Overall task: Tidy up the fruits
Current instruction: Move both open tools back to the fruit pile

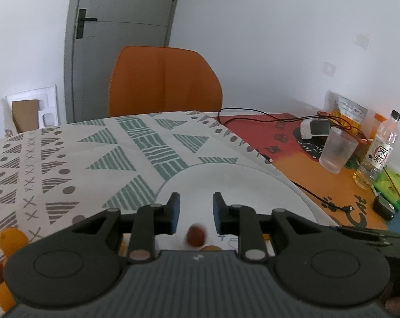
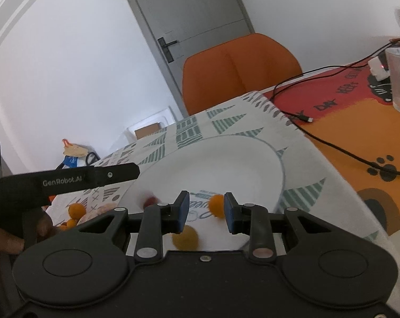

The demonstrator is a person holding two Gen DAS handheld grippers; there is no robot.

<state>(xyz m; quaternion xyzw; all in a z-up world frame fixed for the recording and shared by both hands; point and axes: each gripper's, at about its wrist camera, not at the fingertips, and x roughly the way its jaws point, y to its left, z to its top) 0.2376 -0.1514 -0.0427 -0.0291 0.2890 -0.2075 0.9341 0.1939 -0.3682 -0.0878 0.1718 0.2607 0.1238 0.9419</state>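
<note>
Filling the space ahead of both grippers, a white plate point(image 2: 226, 159) holds fruit. Left gripper point(image 1: 196, 212) gapes empty, a red fruit point(image 1: 196, 235) blurred beneath. Right gripper point(image 2: 205, 209) gapes too, an orange fruit point(image 2: 217, 205) blurred between its fingers, touching neither clearly.

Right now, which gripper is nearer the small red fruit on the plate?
Left. The left gripper hangs open right over the red fruit, which shows blurred between its fingers. The right gripper is open over two orange fruits; there the red fruit lies off to its left.
</note>
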